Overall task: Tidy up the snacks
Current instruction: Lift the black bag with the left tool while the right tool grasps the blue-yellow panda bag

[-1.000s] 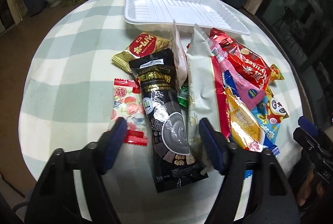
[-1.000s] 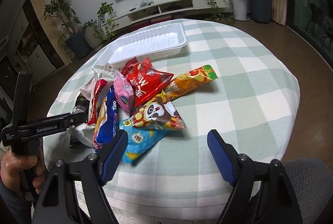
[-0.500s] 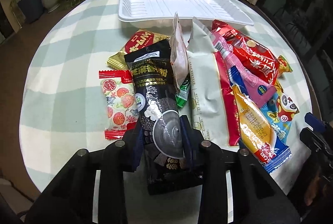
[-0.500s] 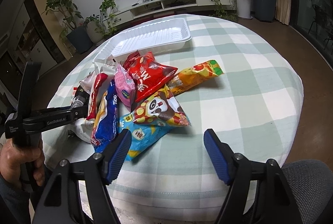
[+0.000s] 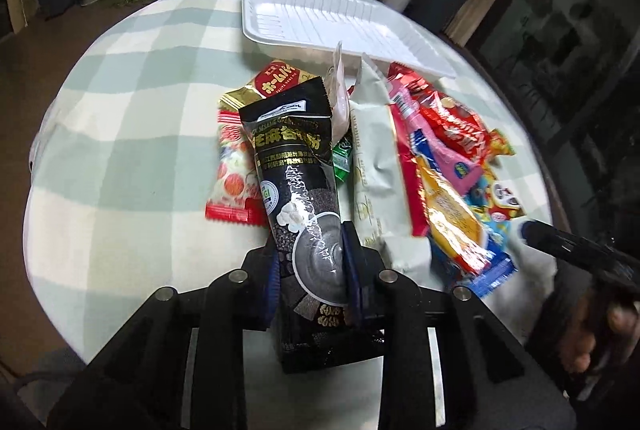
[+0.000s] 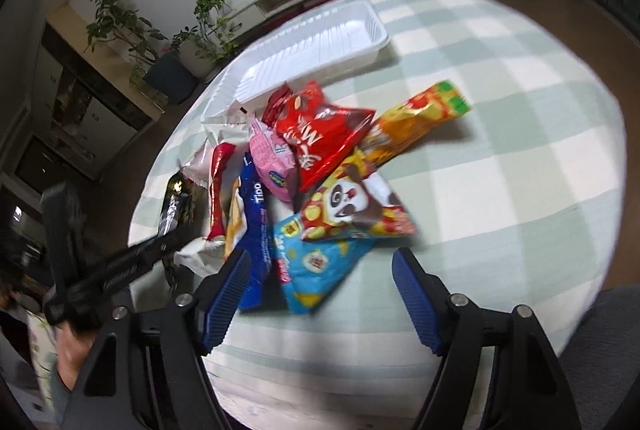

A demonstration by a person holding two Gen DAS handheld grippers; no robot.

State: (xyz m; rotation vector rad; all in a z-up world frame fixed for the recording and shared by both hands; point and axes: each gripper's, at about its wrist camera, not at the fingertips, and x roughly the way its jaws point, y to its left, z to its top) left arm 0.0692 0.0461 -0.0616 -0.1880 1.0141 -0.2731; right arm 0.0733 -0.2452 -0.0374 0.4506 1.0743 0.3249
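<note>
Checked cloth covers the round surface (image 5: 120, 150). At lower centre, the left gripper (image 5: 312, 270) is closing its jaws on the black sesame packet (image 5: 296, 166); the right gripper (image 6: 320, 294) stands spread beside the snack pile (image 6: 320, 170).

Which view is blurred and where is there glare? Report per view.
Left wrist view: mostly sharp; glare streaks the black sesame packet pinched in the closing left gripper; fisheye bends the table edge.
Right wrist view: motion blur smears the snack pile and white tray; right gripper stays sharp.
</note>
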